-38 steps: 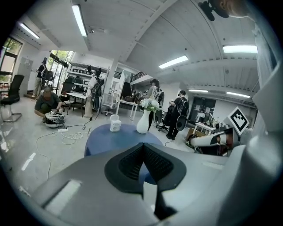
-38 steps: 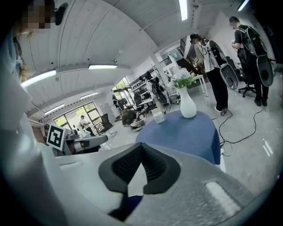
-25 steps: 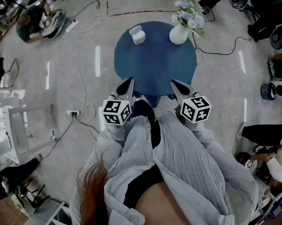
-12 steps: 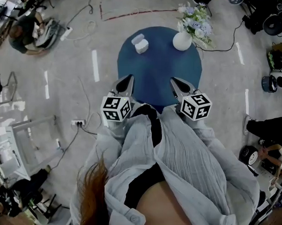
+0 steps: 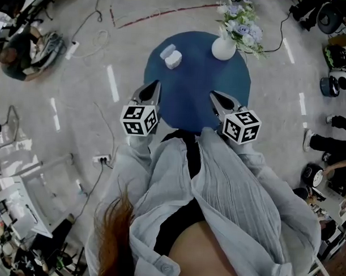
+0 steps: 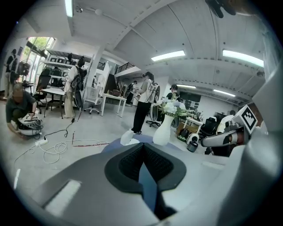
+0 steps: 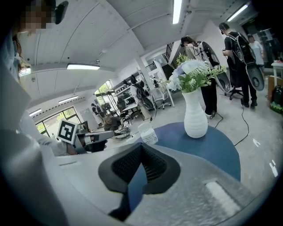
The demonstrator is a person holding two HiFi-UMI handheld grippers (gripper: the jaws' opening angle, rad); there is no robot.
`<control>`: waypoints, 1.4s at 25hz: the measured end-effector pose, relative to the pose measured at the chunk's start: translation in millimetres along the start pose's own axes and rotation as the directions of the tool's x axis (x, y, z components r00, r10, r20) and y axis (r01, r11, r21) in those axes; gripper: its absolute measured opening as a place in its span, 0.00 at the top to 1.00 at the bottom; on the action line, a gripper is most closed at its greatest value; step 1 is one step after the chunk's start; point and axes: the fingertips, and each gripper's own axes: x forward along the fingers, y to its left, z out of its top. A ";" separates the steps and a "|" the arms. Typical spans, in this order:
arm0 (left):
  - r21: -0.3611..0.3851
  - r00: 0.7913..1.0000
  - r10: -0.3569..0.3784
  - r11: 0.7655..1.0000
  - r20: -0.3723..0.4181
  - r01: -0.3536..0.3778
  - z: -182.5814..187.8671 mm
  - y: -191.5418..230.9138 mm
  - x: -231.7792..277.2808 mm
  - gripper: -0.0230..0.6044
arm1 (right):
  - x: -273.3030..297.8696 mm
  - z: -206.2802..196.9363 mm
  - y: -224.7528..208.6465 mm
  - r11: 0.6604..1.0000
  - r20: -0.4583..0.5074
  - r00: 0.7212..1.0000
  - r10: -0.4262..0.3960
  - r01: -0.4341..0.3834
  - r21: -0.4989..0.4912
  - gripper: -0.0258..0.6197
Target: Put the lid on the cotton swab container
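Round blue bench (image 5: 197,90) seen from above. Cotton swab container (image 5: 173,61) sits on its far left part, uncovered. Paler lid (image 5: 166,50) lies just beside it on the bench, on the far side. Same container shows small and pale in the right gripper view (image 7: 149,135), past the jaw tips. White vase (image 5: 222,48) with flowers (image 5: 240,24) stands upright on the far right part of the bench, well apart from the container.

Left tongs (image 5: 153,86) hang over the near left edge of the bench, jaws together at the tips, nothing between them. Right tongs (image 5: 215,96) over the near right part, jaws likewise together and empty. Both point away from the body toward the far side and are well short of the container and lid. Marker cubes (image 5: 139,120) ride behind each pair of jaws.

Grey shirt (image 5: 227,204) fills the lower part of the head view. Cables (image 5: 94,38) on the floor left of the bench.
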 end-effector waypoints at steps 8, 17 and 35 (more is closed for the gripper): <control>0.034 0.999 -0.028 0.999 -0.022 0.029 21.0 34.8 44.9 0.94 | 6.6 -2.6 -11.1 0.998 -0.003 0.998 -0.062 0.062 0.024 0.96; 0.049 0.997 -0.024 0.998 -0.068 0.027 29.5 64.6 94.8 0.94 | 22.8 -0.3 -18.8 0.996 -0.012 0.996 -0.086 0.087 0.031 0.96; 0.089 0.982 0.005 0.996 -0.189 0.012 13.4 80.0 131.3 0.94 | 24.0 -9.3 -35.7 0.987 -0.041 0.992 -0.122 0.125 0.096 0.96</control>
